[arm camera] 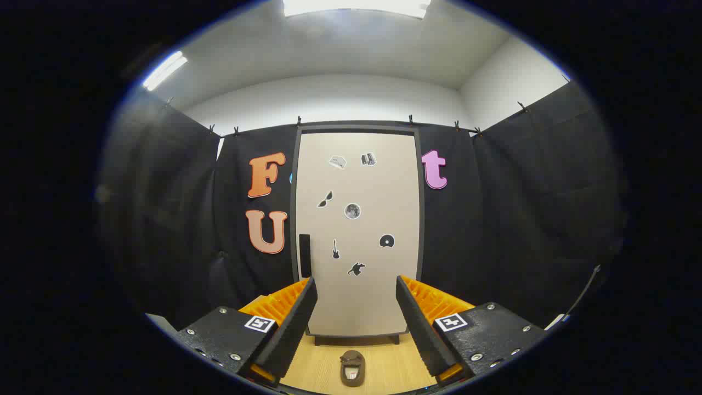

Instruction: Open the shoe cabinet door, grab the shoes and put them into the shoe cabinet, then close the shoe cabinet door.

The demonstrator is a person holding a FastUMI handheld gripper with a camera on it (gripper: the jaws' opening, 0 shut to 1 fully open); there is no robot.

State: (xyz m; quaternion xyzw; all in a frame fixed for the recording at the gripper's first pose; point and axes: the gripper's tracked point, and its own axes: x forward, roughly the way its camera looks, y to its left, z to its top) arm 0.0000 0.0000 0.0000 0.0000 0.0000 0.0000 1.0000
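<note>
Both fingers of the tool point(355, 312) spread wide, empty, shoe point(351, 368) between them.

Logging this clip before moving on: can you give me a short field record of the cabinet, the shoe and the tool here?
cabinet door: shut, stickers on its front
handle: dark, at the door's left edge
shoe: on the wooden floor, between the fingers, in front of the cabinet
tool: open, empty, facing the door
task stage: door not yet opened

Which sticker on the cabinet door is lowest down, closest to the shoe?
The dark splat-shaped sticker, the lowest on the closed cabinet door. The guitar sticker and disc sticker sit higher. The shoe lies between the open gripper fingers.
</note>
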